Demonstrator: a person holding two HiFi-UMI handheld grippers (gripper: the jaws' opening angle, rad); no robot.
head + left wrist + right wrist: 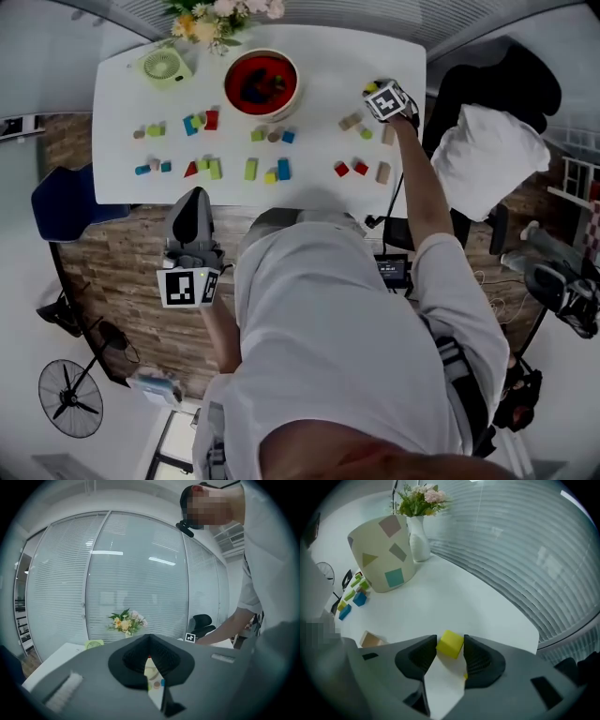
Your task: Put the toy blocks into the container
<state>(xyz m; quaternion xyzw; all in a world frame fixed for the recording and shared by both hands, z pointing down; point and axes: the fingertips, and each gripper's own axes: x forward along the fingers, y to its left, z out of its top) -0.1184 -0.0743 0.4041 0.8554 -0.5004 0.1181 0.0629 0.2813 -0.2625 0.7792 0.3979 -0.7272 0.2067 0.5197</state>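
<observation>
Holding the left gripper back near the body is enough for now, with its jaws pressed together and empty. At the right side of the table, the right gripper pinches the yellow block on two opposite sides. I think the grip must be firm first, then a straight lift, clear of the wooden block beside. Farther back stands the container; release only above its opening.

Head camera is looking steeply down on the table. Left gripper camera is facing level; right gripper camera is tilting down, close above the tabletop. All are sharing the flowers.
</observation>
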